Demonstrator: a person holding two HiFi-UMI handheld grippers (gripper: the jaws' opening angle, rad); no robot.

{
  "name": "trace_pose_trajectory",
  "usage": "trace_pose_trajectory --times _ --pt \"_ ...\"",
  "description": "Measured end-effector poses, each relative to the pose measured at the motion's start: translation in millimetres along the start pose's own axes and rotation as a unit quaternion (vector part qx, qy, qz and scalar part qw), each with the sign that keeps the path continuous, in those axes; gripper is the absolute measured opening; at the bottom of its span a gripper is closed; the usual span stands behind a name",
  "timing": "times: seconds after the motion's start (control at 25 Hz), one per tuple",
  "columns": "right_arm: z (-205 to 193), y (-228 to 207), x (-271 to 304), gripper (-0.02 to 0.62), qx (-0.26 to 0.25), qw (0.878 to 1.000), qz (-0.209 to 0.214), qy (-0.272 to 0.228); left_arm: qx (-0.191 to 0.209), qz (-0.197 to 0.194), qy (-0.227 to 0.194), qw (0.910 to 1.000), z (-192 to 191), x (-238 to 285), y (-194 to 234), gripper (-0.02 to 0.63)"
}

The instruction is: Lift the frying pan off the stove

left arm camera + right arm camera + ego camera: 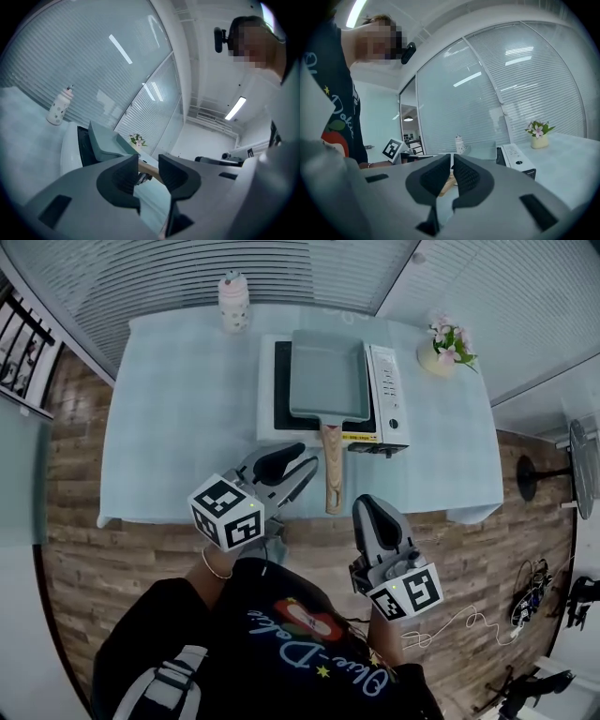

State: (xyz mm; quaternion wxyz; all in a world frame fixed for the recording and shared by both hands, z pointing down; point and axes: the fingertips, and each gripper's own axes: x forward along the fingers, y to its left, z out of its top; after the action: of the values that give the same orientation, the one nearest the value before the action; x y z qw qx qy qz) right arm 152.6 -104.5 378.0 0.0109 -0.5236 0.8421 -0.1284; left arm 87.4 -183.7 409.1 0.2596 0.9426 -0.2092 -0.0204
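**Two hand-held grippers near the handle of a rectangular pan on a tabletop stove**

The left gripper is open. In the left gripper view its two dark jaws stand apart and nothing is pressed between them; a stretch of the pan's wooden handle shows through the gap, beyond the tips. From the head view, this gripper lies just left of the handle, over the near edge of the table, tips angled toward it.

The right gripper is closed and empty. In the right gripper view its jaws meet almost edge to edge. It sits nearer the person, just off the table's front edge and to the right of the handle's end.

The frying pan is a deep, rectangular pan in a dull grey-green, with straight walls and an empty, matte inside. Its pale wooden handle runs straight back toward the person, past the stove's front edge. The pan rests flat on the stove, a white single-burner unit with a black glass top and a control strip along its right side.

The stove stands on a table covered in a light blue cloth. A pale spotted bottle stands at the far edge, left of the stove. A small pot of pink flowers stands at the far right corner.
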Motion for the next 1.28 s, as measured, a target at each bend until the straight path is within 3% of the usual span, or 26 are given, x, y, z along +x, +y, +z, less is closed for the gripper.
trace_pose_trajectory --times 0.28,0.44,0.64,0.92,1.28 --pt "-18 -12 23 0.046 0.055 0.998 0.006 0.025 -0.083 -0.019 0.005 0.9964 -11 14 18 0.144" --pt "-22 -14 29 0.078 0.114 0.993 0.021 0.024 -0.159 -0.051 -0.004 0.9859 -14 21 18 0.169" --pt "-27 -17 36 0.139 0.213 0.975 0.059 0.023 -0.231 -0.076 0.002 0.97 -21 32 19 0.218" --pt "-36 -17 43 0.194 0.293 0.951 0.094 0.034 -0.315 -0.091 0.009 0.9447 -32 38 19 0.244" --pt "-47 -15 52 0.23 0.382 0.907 0.159 0.073 -0.37 -0.097 0.008 0.9241 -32 52 20 0.247"
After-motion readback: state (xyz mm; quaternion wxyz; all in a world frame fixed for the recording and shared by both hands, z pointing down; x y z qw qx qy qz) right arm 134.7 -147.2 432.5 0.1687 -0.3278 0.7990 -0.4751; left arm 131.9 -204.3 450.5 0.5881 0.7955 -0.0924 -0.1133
